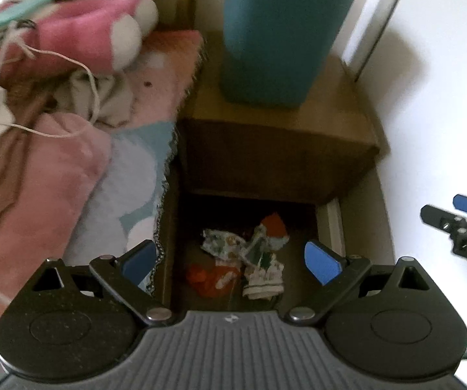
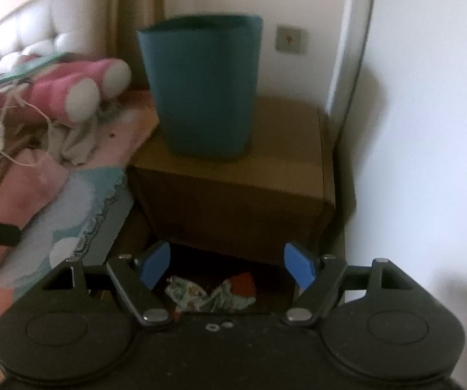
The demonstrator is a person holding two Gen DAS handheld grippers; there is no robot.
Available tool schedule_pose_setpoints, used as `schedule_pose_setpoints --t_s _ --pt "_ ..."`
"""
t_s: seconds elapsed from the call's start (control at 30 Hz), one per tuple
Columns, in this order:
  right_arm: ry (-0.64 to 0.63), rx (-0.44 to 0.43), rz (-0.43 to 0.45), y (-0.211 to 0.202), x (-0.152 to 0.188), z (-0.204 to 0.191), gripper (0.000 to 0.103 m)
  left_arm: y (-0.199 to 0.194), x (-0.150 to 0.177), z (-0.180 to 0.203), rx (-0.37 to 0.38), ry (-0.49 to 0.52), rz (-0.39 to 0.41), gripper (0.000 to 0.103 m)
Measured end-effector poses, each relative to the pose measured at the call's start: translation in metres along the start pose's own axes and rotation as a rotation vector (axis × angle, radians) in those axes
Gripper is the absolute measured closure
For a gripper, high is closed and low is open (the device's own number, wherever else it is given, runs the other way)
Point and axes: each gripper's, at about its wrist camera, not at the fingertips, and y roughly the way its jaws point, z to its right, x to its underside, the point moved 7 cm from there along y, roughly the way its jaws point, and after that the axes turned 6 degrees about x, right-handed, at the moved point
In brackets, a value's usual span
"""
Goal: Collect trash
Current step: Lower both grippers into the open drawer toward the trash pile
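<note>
Tools side by side — left tool [image 1: 232, 261] and right tool [image 2: 227, 268] spread wide, above wrappers [image 1: 249, 260]

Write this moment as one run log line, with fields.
left gripper: open, above wrappers | right gripper: open, empty | bin: upright on nightstand

Soft dim indoor light, overall blur, fisheye-bent edges, dark corners.

Brown nightstand [image 2: 285, 149] carrying a teal bin [image 2: 204, 91]; crumpled wrappers [image 1: 249, 260] on floor [image 1: 298, 221] below.
</note>
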Motion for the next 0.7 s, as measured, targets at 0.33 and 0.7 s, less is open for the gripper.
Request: schedule_pose_setpoints --t_s 0.33,0.7 --pt "0.056 -0.002 -0.171 0.085 0.061 -0.031 0.026 0.119 0.04 -0.032 0.001 0.04 -0.168 0.004" --pt "-0.22 -0.141 -0.4 0.234 0.225 -0.075 0.026 0.317 0.142 -0.05 -0.075 -0.088 -0.357 0.005"
